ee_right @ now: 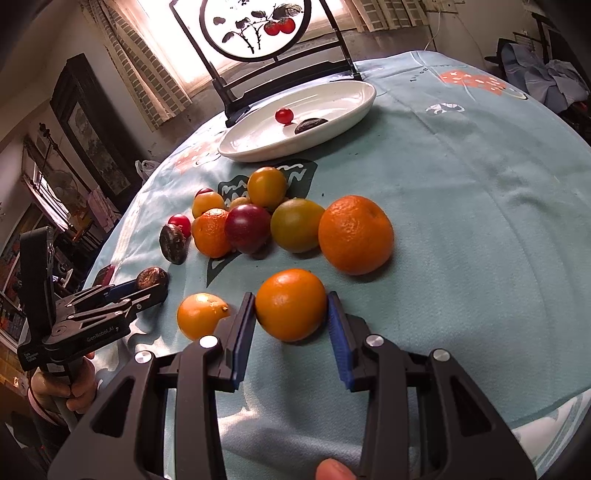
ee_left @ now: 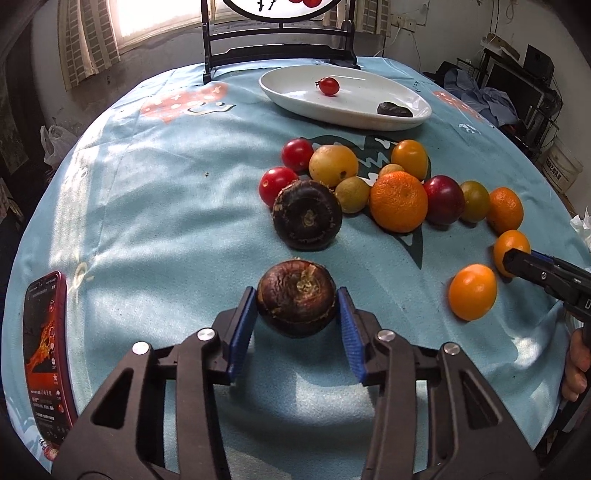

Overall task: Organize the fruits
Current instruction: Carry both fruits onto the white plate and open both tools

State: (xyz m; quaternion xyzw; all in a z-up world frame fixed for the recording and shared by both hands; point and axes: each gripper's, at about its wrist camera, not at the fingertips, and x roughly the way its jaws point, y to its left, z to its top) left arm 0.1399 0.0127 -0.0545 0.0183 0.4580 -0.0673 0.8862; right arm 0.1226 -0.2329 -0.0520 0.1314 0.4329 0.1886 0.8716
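Observation:
My left gripper (ee_left: 297, 308) is shut on a dark brown water chestnut (ee_left: 296, 297), with a shadow under it on the blue cloth. It also shows in the right wrist view (ee_right: 151, 278). My right gripper (ee_right: 291, 310) is shut on a small orange (ee_right: 291, 303) resting on the cloth. A white oval plate (ee_left: 295, 98) at the back holds a cherry tomato (ee_left: 328, 86) and a dark flat fruit (ee_left: 394, 109). A pile of fruit lies mid-table: another water chestnut (ee_left: 307, 215), a mandarin (ee_left: 399, 201), a plum (ee_left: 443, 199) and tomatoes (ee_left: 297, 154).
A red phone (ee_left: 46, 354) lies at the table's left edge. A yellow-orange fruit (ee_right: 201, 314) sits just left of my right gripper. A large mandarin (ee_right: 355, 234) is beyond it. A framed round screen (ee_right: 256, 29) stands behind the plate.

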